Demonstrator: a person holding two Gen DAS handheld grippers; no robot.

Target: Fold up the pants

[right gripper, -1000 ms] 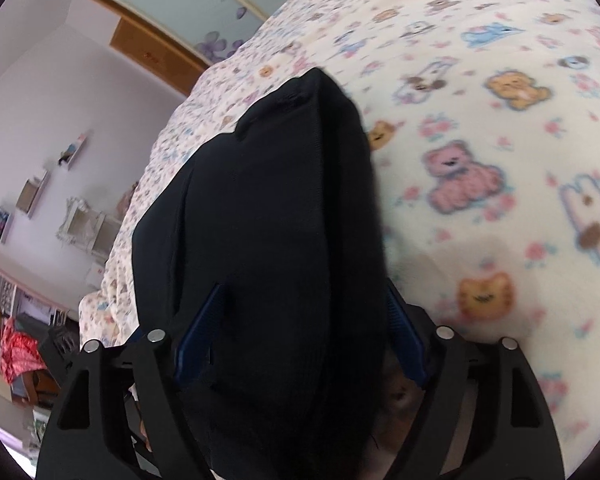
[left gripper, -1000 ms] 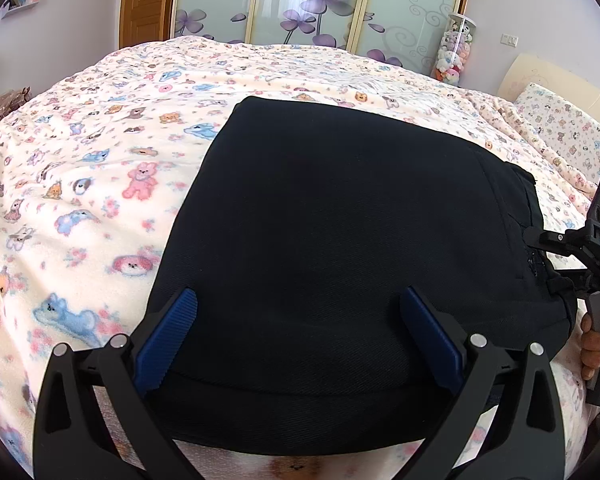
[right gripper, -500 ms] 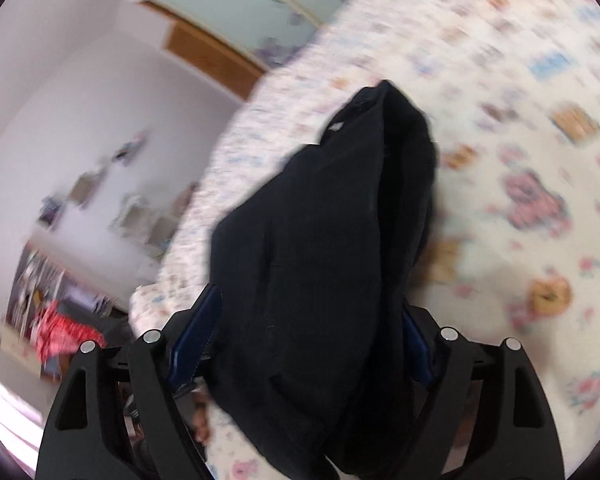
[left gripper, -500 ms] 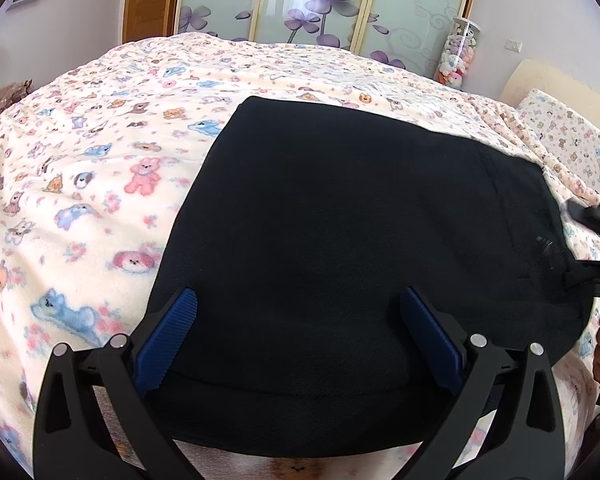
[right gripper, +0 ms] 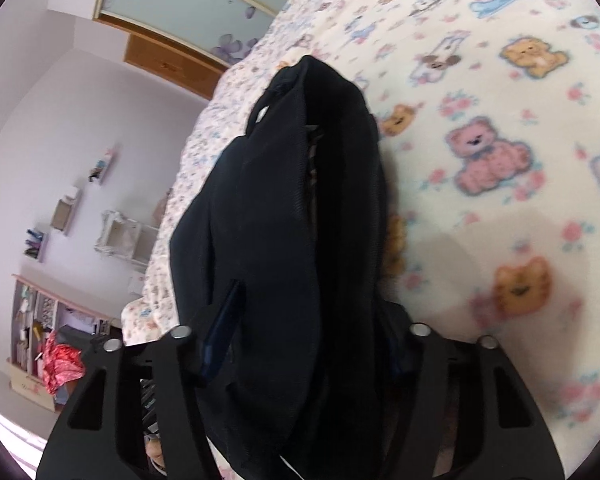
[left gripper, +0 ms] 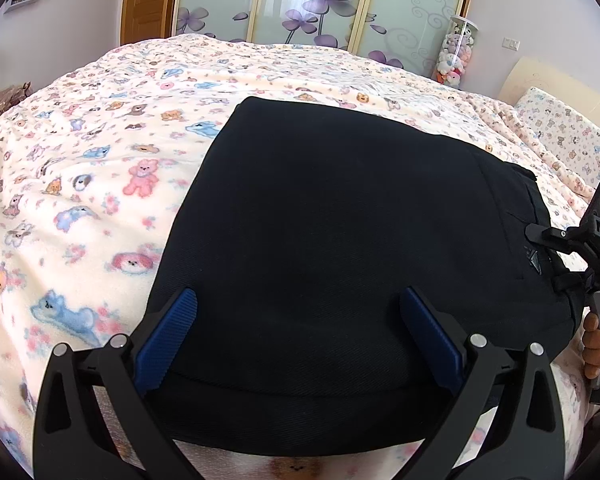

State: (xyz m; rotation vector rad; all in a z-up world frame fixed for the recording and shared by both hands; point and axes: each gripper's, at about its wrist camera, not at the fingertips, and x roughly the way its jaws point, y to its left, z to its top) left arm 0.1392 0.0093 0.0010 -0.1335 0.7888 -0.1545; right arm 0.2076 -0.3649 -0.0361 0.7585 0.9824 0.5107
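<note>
Bed [left gripper: 100, 184] under teddy-print blanket [left gripper: 80, 240], folded black pants [left gripper: 340, 240] lying on it

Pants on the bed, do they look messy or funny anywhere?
Mostly neat: the black pants lie flat on the teddy-bear blanket. Only the end by the right gripper looks odd, bunched with layers gaping while its jaws close around it.

Left wrist view: looks down past its fingers [left gripper: 428, 332], close over the pants [left gripper: 340, 240] on the bed [left gripper: 80, 168], facing the wardrobe doors [left gripper: 316, 4] beyond.
Right wrist view: rolled sideways, very close, pants [right gripper: 284, 240] bunched between its fingers [right gripper: 224, 328], shelves [right gripper: 40, 328] to their left.
Shared: pants, bed blanket, wardrobe doors.
</note>
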